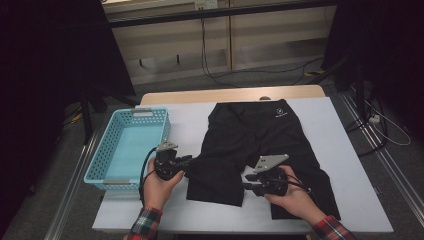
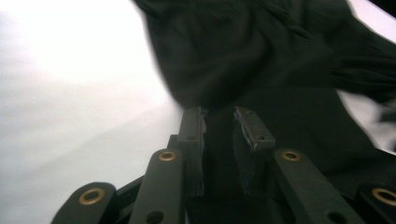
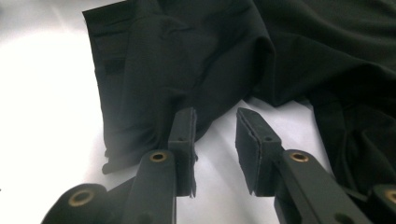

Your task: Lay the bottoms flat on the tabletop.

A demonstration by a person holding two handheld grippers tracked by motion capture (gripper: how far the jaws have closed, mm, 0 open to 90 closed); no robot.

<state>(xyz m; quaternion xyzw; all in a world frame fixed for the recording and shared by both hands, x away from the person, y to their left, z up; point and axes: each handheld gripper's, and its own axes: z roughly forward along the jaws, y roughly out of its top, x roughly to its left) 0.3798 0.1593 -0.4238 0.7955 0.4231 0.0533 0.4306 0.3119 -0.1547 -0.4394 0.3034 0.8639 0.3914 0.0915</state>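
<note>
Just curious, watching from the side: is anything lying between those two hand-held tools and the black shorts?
Nothing visible. The left tool and right tool sit at the folded leg of the black fabric shorts, with bare white table around.

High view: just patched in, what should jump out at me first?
A pair of black shorts lies spread across the middle of the white table, its left leg folded over. The left gripper and right gripper flank that folded leg at the near edge, jaws parted. A light blue basket sits on the table's left side.
</note>
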